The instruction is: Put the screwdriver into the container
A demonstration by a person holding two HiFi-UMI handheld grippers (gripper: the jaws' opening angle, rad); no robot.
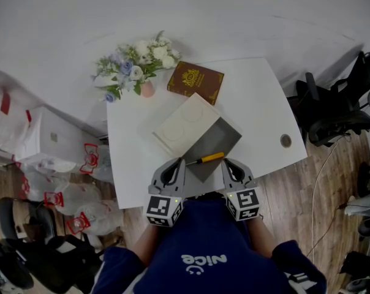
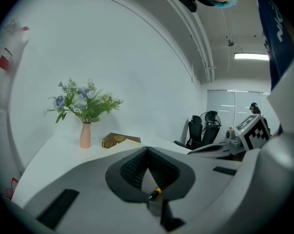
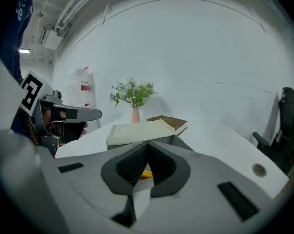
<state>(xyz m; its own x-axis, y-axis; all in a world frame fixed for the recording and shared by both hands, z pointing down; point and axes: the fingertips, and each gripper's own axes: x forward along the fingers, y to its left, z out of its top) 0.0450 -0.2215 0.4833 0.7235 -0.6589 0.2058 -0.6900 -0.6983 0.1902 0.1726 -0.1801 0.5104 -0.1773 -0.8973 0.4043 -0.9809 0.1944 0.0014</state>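
Screwdriver [image 1: 206, 158] across near edge of grey container [image 1: 218, 138]

Head view looks steeply down; both gripper views look low across the same table [image 1: 258, 103].

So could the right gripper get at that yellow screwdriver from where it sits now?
Probably yes. The screwdriver lies bare just ahead of the right gripper, its yellow handle toward it, with nothing between. The jaws are shut, though, so they'd have to open first.

One screwdriver [image 1: 208, 158], apparently one container [image 1: 225, 133]
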